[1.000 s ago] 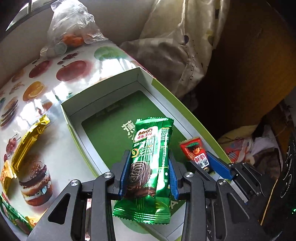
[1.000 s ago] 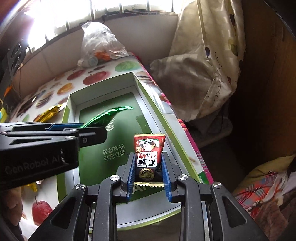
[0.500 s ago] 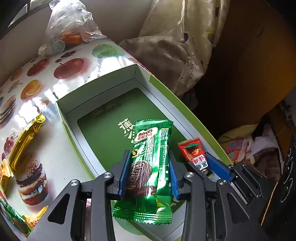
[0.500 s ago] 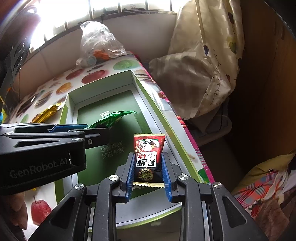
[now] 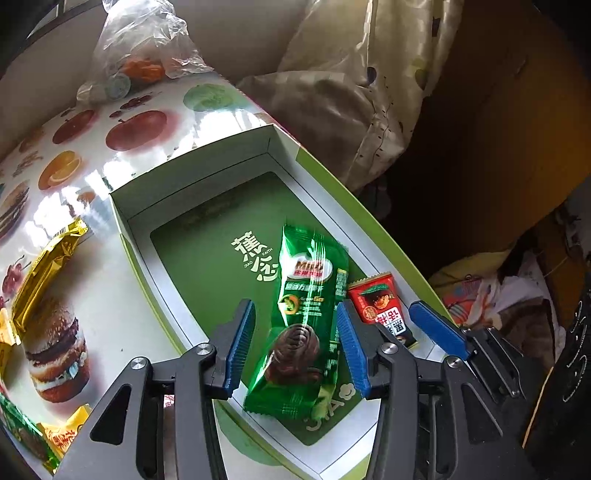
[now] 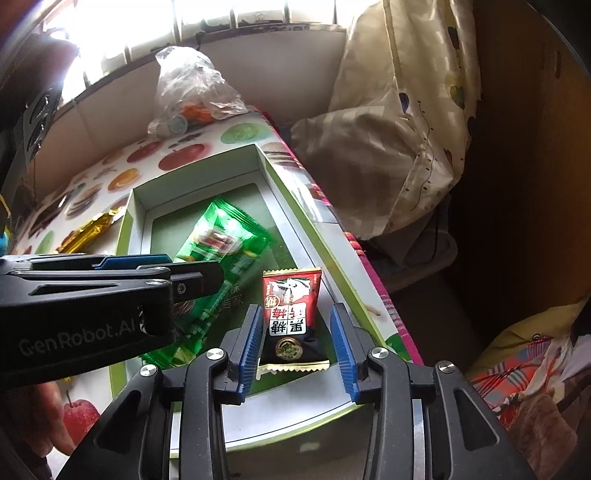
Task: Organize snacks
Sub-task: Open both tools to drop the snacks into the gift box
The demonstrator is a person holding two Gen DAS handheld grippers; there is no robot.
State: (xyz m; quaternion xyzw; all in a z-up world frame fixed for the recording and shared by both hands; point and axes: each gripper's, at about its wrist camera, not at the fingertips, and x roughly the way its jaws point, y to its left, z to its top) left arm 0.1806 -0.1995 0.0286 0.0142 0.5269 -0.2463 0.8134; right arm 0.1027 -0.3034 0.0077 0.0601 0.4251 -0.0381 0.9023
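Both packets have dropped into the box as left claw and right claw widen; gold wrapper shows fully only leftward.

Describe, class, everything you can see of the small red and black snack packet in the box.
The small red and black packet is a glossy foil sachet with crimped ends, a cartoon picture on its red top, white squares of characters and a gold seal. It sits in the green box beside the green biscuit wrapper, between the opening jaws of the right gripper, whose pads stand clear of it.

A home: fruit-print tablecloth, barred window, spotted curtain.
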